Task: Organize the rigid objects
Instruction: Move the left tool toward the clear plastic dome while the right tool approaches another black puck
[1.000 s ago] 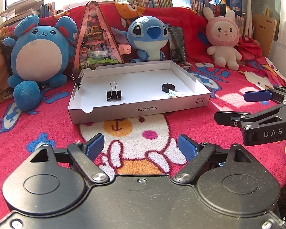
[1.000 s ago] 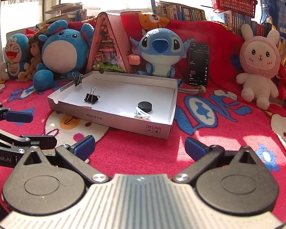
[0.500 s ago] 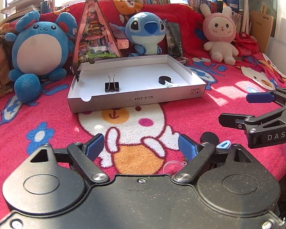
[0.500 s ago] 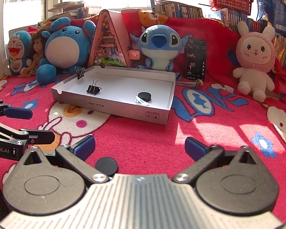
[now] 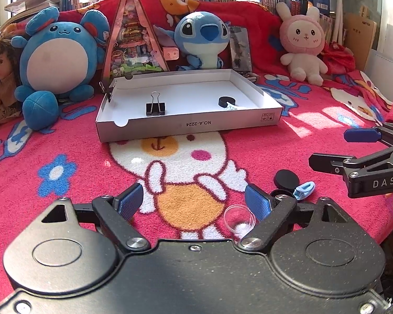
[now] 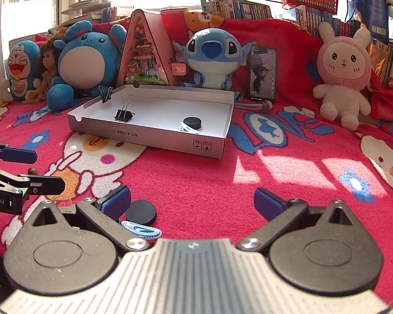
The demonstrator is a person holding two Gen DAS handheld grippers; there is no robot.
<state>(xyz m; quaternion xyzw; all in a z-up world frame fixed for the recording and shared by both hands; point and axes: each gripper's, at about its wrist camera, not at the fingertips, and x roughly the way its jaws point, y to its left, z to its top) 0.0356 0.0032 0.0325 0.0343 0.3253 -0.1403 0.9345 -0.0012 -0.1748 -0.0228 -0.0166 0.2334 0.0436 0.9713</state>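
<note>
A shallow white box [image 5: 188, 127] lies on the red blanket. It holds a black binder clip [image 5: 155, 107], a black disc [image 5: 225, 101] and a pale blue hair clip [image 5: 234, 107]. A second binder clip [image 5: 108, 93] grips its left wall. Closer to me lie a loose black disc [image 5: 286, 178], a blue hair clip [image 5: 304, 190] and a clear round dish [image 5: 239, 219]. My left gripper [image 5: 194, 201] is open and empty, with the dish by its right finger. My right gripper [image 6: 192, 202] is open too, and the disc [image 6: 141, 211] and clip [image 6: 141, 231] lie by its left finger.
Behind the box stand a blue round plush [image 5: 57, 57], a triangular toy house [image 5: 133, 39], a blue alien plush [image 5: 201, 39], a propped phone [image 6: 262, 74] and a pink bunny [image 5: 302, 44]. A doll [image 5: 0, 83] sits far left. Bookshelves run along the back.
Both views have drawn back from the box, which looks smaller. The loose black disc, blue clip and clear dish have come into sight near the fingers. Both grippers stayed open.
</note>
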